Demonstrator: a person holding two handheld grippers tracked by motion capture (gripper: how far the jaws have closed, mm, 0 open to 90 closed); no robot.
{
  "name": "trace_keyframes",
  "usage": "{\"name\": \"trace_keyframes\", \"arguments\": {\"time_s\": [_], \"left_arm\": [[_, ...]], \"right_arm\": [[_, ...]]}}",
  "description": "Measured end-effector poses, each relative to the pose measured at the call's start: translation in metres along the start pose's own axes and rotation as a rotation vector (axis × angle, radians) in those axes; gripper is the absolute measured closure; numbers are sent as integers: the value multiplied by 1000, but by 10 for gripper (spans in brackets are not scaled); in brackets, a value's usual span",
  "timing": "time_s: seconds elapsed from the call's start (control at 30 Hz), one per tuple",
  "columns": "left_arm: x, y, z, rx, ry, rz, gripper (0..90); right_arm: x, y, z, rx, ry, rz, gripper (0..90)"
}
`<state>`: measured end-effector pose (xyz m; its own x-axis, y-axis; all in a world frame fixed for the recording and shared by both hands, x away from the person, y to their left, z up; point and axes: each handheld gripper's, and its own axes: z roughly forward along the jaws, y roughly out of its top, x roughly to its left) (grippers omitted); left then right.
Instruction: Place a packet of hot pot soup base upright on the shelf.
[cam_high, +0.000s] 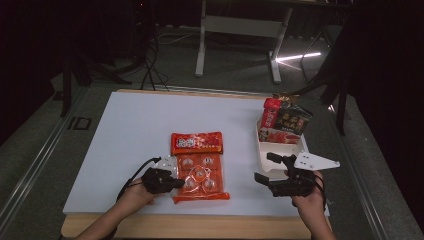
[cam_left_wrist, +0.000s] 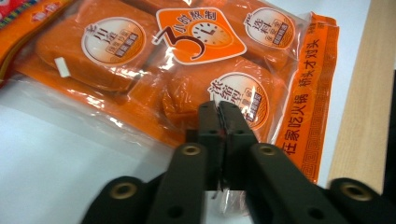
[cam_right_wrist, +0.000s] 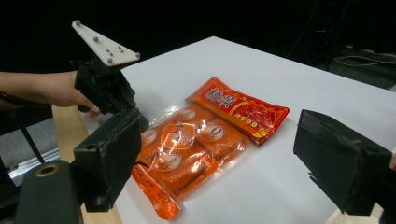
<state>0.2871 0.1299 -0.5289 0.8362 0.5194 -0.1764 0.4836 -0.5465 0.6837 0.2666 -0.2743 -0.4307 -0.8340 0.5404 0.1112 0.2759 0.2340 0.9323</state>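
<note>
My left gripper (cam_left_wrist: 218, 122) has its fingers pinched together on the clear edge of an orange snack packet (cam_high: 199, 167) lying flat on the white table (cam_high: 125, 140) — my right gripper (cam_high: 264, 169), fingers spread wide and empty, hovers well apart to the packet's right.

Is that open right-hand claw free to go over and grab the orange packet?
Probably yes. The right gripper is open, and bare white table lies between it and the orange packet, whose far edge the left gripper pinches.
</note>
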Motion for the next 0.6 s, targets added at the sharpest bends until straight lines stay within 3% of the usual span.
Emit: {"name": "trace_keyframes", "arguments": {"time_s": [0.13,0.23,0.27,0.33,0.6], "left_arm": [[1,4,-8,-21,9,-34,829],[4,7,-13,-31,17,-52,761],[6,8,-18,-62,19,-72,761],[10,10,-22,-85,13,-89,669],[22,18,-36,-130,20,-106,532]], "right_arm": [[-2,-1,-1,-4,0,0,192],[-2,0,-1,-10,5,-1,192],[-2,0,-1,-12,4,-3,192],[0,0,-1,-17,-7,-16,188],[1,0,-2,-34,-39,-39,155]]}}
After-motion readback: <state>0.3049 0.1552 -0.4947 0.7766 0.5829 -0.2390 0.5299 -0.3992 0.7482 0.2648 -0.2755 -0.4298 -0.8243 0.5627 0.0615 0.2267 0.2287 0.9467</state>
